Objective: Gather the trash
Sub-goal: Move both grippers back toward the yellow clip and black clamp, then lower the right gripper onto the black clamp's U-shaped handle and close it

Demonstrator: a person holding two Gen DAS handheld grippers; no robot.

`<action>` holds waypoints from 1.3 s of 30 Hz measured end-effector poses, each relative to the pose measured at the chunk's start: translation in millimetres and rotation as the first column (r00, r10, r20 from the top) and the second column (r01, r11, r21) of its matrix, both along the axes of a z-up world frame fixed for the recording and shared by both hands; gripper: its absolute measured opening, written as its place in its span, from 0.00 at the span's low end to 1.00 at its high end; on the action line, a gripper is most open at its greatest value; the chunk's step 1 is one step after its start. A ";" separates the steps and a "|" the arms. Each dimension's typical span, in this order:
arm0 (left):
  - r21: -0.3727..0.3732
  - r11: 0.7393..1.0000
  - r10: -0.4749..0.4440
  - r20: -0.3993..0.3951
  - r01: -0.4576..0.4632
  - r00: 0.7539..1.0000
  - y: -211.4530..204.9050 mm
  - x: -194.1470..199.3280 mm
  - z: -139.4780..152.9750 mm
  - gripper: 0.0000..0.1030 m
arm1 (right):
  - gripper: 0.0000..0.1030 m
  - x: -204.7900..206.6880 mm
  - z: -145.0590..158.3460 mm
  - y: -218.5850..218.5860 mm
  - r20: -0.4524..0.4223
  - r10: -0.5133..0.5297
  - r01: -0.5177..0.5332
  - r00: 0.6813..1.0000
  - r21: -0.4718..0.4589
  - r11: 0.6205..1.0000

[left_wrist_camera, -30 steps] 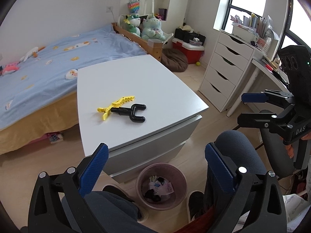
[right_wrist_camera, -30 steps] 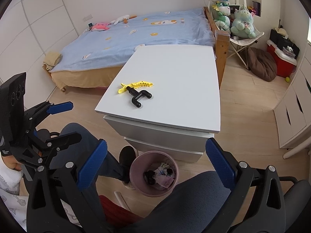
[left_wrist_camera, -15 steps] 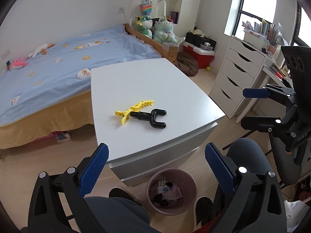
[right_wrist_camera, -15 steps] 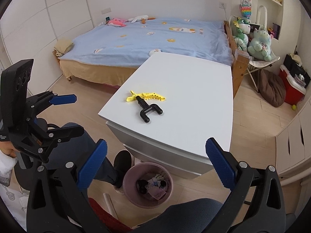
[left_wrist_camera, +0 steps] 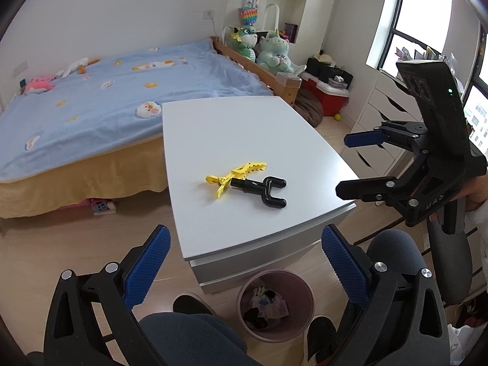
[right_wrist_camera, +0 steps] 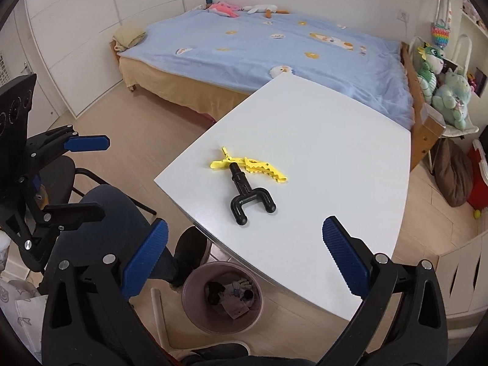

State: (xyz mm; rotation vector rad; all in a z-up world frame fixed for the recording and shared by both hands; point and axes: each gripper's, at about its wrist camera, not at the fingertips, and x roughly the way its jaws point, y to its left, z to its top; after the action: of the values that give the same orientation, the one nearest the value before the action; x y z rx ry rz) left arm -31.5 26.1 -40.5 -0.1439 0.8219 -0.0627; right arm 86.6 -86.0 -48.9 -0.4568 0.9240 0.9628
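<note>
Both grippers have lifted and pushed fwd over the last sec, so the white table now fills more of each view and the bin sits lower in frame; looks like an approach, not a grab yet. Big stuff first: bed w/ blue cover runs behind the table, drawers by the window on the right side. Table top holds only two bits, both near the front edge closest to the person: a black Y-shaped piece and a yellow clip, touching, the black stem lying across the clip. Pink bin stands on the floor just below the table's front edge, already w/ some scraps in it. Left gripper hangs short of the table, jaws spread wide, nothing btwn them. Right gripper same: wide open, empty, its right finger over the table edge, black piece just ahead. Judging by that, the right one is better lined up for the first pick, prob the black piece; clip may get dragged along since they touch. Nothing collected off the table so far, so two picks and two drops into the bin remain.
</note>
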 end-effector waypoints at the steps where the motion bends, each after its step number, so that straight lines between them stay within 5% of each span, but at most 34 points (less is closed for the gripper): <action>1: -0.001 1.000 0.002 -0.001 -0.002 1.000 1.3 -0.4 -0.8 0.93 | 0.96 2.7 -3.0 5.0 -0.006 0.017 -0.017 1.000 -0.011 1.000; 14: -0.033 0.999 0.028 -0.013 -0.029 1.000 15.2 0.6 -10.5 0.93 | 0.96 27.1 -59.7 57.7 -0.047 0.182 -0.188 0.982 -0.198 0.962; 18: -0.042 0.999 0.032 -0.017 -0.033 0.999 17.5 0.0 -14.0 0.93 | 0.78 35.4 -74.0 65.3 -0.075 0.197 -0.209 0.978 -0.226 0.951; 24: -0.053 0.998 0.041 -0.025 -0.042 0.999 22.3 -0.7 -18.4 0.93 | 0.66 38.6 -86.4 70.4 -0.083 0.215 -0.229 0.973 -0.251 0.941; 39: -0.060 0.997 0.035 -0.036 -0.037 0.999 19.9 -0.6 -23.0 0.93 | 0.51 41.2 -87.9 67.0 -0.095 0.205 -0.221 0.974 -0.214 0.951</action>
State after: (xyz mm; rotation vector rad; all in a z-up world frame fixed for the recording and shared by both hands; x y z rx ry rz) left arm -32.1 46.0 -63.5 -0.2178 0.8527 -0.0510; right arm 127.8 -19.0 -136.8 -0.7294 1.0691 1.0813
